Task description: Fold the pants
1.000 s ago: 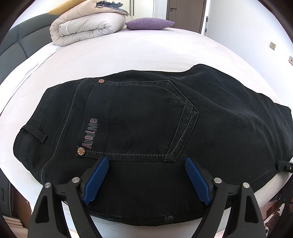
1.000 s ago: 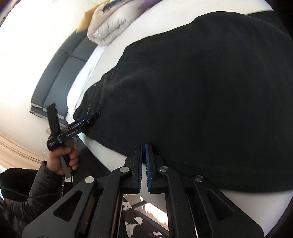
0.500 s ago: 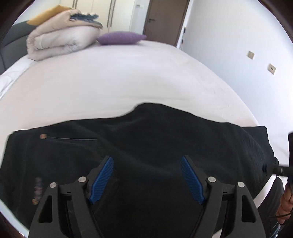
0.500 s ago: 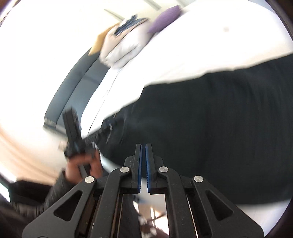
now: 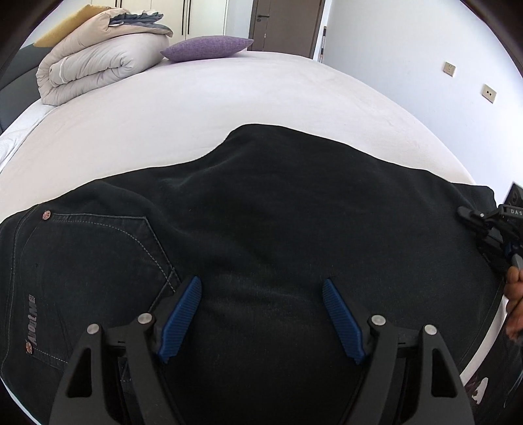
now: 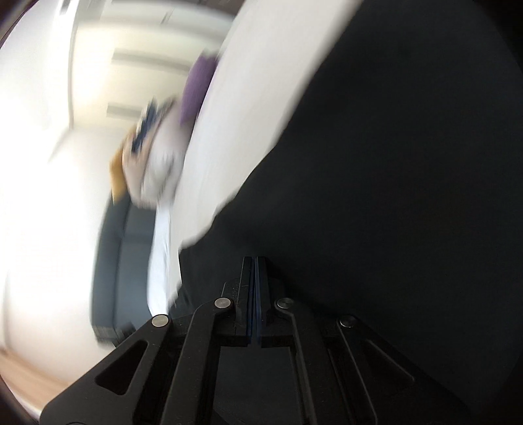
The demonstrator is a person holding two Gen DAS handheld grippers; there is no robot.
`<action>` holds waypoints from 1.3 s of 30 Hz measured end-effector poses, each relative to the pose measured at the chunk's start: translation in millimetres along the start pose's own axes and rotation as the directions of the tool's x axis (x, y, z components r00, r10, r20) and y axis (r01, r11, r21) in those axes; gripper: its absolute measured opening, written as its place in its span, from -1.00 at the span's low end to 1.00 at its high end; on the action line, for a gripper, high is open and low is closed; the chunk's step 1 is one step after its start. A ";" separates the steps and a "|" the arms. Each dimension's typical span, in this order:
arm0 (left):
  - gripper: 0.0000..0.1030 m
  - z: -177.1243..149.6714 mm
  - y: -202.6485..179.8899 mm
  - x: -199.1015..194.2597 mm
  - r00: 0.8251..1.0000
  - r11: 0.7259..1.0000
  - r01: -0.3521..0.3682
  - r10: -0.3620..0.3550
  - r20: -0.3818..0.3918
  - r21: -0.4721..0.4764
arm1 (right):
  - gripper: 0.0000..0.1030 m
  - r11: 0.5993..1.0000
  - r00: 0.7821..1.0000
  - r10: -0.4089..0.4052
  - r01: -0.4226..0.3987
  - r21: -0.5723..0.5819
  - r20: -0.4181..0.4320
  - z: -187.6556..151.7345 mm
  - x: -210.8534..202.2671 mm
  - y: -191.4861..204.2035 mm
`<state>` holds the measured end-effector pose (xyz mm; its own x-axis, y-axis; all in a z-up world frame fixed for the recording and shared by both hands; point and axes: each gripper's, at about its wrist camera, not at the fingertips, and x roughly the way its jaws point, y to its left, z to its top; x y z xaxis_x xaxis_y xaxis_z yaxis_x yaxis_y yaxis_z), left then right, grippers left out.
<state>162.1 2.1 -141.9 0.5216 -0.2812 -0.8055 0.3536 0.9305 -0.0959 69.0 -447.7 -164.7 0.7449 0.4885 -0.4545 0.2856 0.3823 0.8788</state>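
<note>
Two views: your left wrist view is sharp, the right one motion-blurred.
Pants (image 5: pixel 278 235): black, flat on the bed (image 5: pixel 228 98), back pocket (image 5: pixel 94 261) at left.
Room: rolled duvet (image 5: pixel 98 55), purple pillow (image 5: pixel 206 49), door behind.
Left tongs (image 5: pixel 261 314): spread wide, over the pants.
Right tongs (image 6: pixel 254 287): pads pressed together; grip on fabric unclear.

One pair of black pants (image 5: pixel 261 229) lies on one bed (image 5: pixel 228 98). On the pants show one back pocket (image 5: pixel 98 261) and two copper rivets (image 5: pixel 47 214). At the far end of the bed sit one folded duvet (image 5: pixel 98 62) and one purple pillow (image 5: pixel 209 49). Two wall sockets (image 5: pixel 449 68) show on the right wall, and one dark door (image 5: pixel 284 26). Two sets of tongs are in view: the left tongs (image 5: pixel 261 320) and the right tongs (image 6: pixel 254 294).
</note>
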 end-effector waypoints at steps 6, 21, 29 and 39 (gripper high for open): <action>0.52 -4.0 0.1 -0.4 1.000 1.000 -0.004 0.005 0.019 -0.011 | -1.00 0.998 0.964 -0.057 0.046 0.048 0.260 28.9 -99.5 -34.4; 0.53 -7.9 -4.3 -17.9 0.998 0.997 0.034 -0.031 0.055 -0.062 | -0.94 0.983 0.978 -0.014 0.052 -0.178 0.206 13.1 -89.0 55.9; 0.52 51.5 16.9 -11.5 0.997 0.996 0.071 -0.069 0.046 -0.045 | -0.94 0.991 0.977 -0.038 0.011 -0.130 -0.208 -54.5 100.9 55.9; -0.96 50.1 109.8 16.6 0.994 0.986 0.100 -0.106 -0.040 -0.135 | -1.00 0.993 0.995 -0.059 0.051 -0.107 -0.077 -9.0 74.8 -0.3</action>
<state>248.4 87.8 -136.4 0.4500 -0.3685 -0.8134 0.2955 0.9210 -0.2538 119.2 -404.2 -200.3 0.6779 0.5238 -0.5157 0.2572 0.4882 0.8340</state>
